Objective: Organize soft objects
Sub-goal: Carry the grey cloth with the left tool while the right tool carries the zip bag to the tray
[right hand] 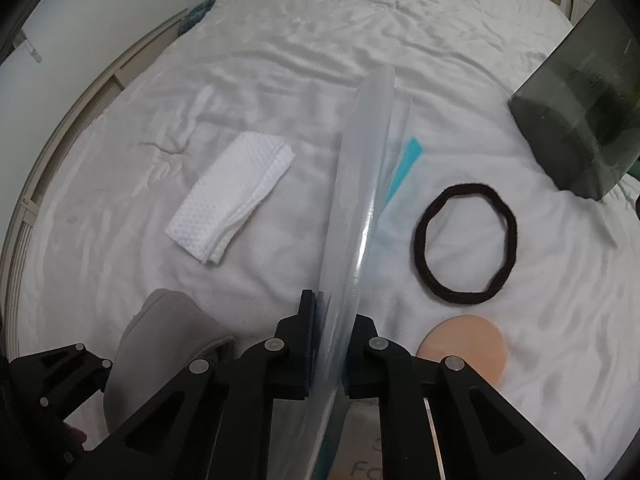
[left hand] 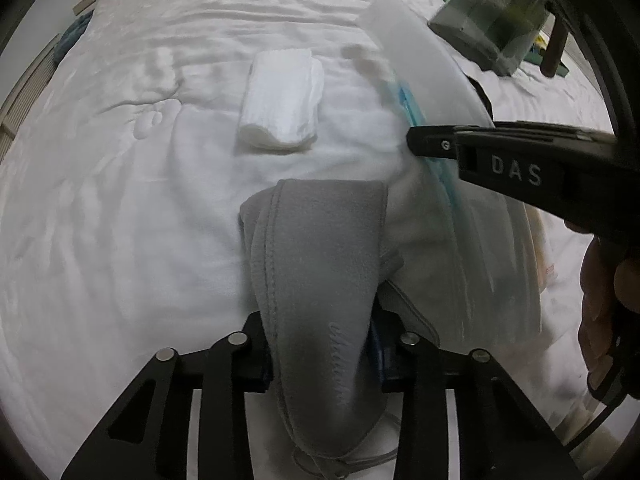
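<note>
Clamping a soft grey fleece item (left hand: 320,264), the left gripper (left hand: 324,360) has its jaws closed on the fabric, which rises between the fingers and folds over at its far end above the white quilted bedspread (left hand: 100,200). The grey piece has a stitched seam along one edge and faint embroidered script near the jaws; exactly what garment it is cannot be told. The right gripper (right hand: 330,344) pinches a clear plastic zip bag (right hand: 360,184) edge-on, its glossy film standing upright and its blue seal strip (right hand: 406,164) showing through. A folded white cloth (right hand: 232,196) with a waffle texture lies flat on the bedspread, left of the bag. Only the right wrist view shows the dark fuzzy hair band (right hand: 466,242), a ring lying flat on the bed, and just nearer the round peach-coloured pad (right hand: 466,346). A translucent dark grey bin (right hand: 580,120) stands at the far right. The left wrist view alone shows the right gripper's black body lettered "DAS" reaching in from the right, closed on the bag beside the grey fabric.
</note>
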Demonstrator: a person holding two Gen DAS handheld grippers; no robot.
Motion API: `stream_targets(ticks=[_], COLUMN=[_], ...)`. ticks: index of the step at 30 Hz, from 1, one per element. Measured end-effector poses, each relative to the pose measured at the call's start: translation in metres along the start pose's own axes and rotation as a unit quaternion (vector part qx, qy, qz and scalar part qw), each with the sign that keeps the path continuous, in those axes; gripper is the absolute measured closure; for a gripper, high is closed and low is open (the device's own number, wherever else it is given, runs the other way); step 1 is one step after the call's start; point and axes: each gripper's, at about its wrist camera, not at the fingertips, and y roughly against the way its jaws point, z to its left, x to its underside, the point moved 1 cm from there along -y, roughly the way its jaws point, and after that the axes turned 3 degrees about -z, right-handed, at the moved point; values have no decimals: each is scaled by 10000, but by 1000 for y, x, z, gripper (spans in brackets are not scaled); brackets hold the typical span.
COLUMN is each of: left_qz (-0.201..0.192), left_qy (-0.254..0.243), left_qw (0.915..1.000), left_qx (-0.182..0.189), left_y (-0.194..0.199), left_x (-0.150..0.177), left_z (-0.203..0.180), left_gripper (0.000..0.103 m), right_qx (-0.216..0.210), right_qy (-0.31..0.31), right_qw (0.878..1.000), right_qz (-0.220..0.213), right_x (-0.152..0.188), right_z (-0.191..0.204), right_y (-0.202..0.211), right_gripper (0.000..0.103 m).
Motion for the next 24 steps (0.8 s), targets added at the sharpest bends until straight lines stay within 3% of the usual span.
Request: stream_targets(ticks=[24], left_qz=[-374], left_qy=[156], left_qw=[9992], left_qx=[-37], left_y=[57], left_x=[-4], left_z=[6], left_gripper=[78], right_qx=[-739], right_qy=[-154], right_qw=[9946], right_qz=[-706], right_x=[-13], right_z=[-17], right_y=[67], right_gripper=[95])
